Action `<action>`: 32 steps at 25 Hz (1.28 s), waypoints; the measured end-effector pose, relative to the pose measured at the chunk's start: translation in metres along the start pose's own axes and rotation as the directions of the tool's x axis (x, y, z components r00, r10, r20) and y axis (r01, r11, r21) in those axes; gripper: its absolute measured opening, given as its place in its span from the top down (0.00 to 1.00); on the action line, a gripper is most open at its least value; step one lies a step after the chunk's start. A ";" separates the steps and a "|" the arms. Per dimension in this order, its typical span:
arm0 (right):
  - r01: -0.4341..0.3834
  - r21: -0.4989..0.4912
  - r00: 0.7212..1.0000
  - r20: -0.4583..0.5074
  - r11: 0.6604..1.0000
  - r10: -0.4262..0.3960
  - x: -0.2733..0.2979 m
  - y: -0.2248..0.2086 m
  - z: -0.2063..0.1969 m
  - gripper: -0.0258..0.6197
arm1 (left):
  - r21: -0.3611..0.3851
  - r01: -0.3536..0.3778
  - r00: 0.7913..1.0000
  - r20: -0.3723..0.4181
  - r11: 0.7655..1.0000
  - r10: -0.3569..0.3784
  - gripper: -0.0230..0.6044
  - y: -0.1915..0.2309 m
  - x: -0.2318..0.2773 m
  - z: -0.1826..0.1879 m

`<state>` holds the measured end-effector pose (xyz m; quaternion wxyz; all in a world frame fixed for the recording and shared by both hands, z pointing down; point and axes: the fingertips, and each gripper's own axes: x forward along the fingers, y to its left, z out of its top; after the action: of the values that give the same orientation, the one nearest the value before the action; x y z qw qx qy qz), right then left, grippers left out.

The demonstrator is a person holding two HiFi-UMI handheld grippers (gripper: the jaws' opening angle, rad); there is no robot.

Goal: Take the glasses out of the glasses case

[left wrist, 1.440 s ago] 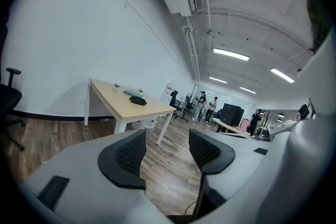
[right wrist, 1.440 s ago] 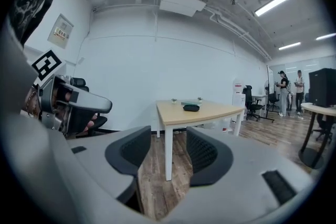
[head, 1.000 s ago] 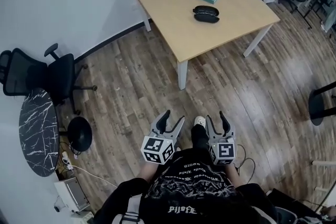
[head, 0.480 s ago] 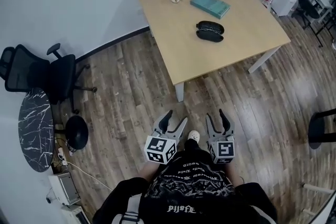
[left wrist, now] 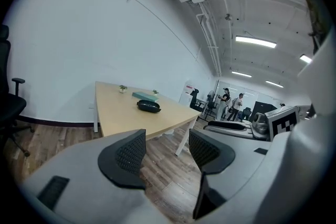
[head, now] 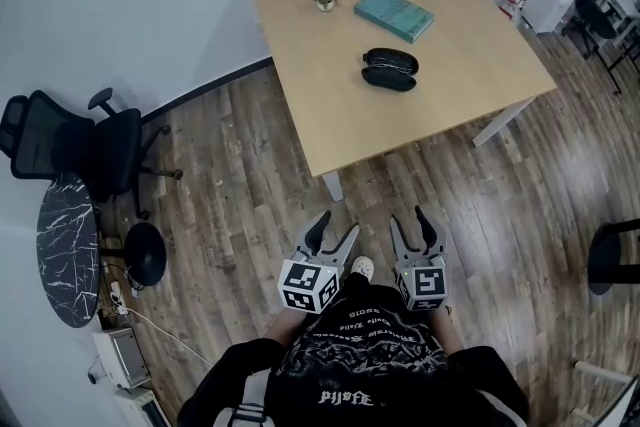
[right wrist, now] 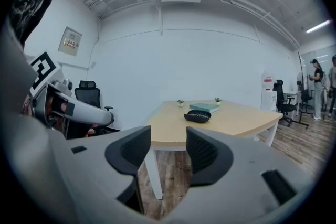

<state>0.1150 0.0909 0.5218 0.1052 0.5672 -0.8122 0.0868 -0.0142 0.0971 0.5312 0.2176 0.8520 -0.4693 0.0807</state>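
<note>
in the head view the person stands on the dark wood plank floor (head: pixel 230 205), well apart from the pale wooden table (head: pixel 450 55), with the left gripper (head: pixel 335 227) and the right gripper (head: pixel 410 220) held low and close to the body, side by side, both pointing toward the table. the black oval glasses case (head: pixel 390 69) lies near the middle of the tabletop, just in front of a flat teal book (head: pixel 393 14), with two small potted plants (head: pixel 324 1) further back; the case looks split into two lobes, as if lying open, but whether the glasses are inside is too small to tell. in the left gripper view the left gripper (left wrist: pixel 167 152) has its two dark ribbed pads spread apart with only floor and table edge between them, so it carries nothing; the glasses case (left wrist: pixel 148 106) sits far off on the table. in the right gripper view the right gripper (right wrist: pixel 169 149) is likewise spread wide and empty, and the glasses case (right wrist: pixel 198 116) shows beyond the jaws on the tabletop. judging from this, the step in hand is the approach: nothing has been touched yet. the next move would call for walking up to the table's near edge, steadying the case with one gripper and reaching the other in for the glasses.
</note>
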 end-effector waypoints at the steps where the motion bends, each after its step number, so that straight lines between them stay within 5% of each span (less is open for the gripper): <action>1: -0.004 -0.001 1.000 -0.003 1.000 0.004 0.001 -0.003 -0.001 0.62 | 0.001 0.001 1.000 0.000 1.000 -0.001 0.55 -0.003 0.003 0.000; 17: 0.031 0.053 0.998 -0.055 0.998 -0.028 0.017 -0.026 -0.019 0.62 | 0.055 0.048 0.998 -0.051 0.997 -0.045 0.55 0.004 0.054 0.000; 32: 0.086 0.061 0.991 -0.111 0.994 -0.079 0.128 -0.092 0.013 0.62 | 0.113 0.103 0.994 -0.051 0.988 -0.098 0.55 0.076 0.176 0.077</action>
<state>0.1580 -0.0597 0.5457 0.1340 0.5979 -0.7779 0.1398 0.0134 -0.1078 0.5449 0.1823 0.8837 -0.4154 0.1157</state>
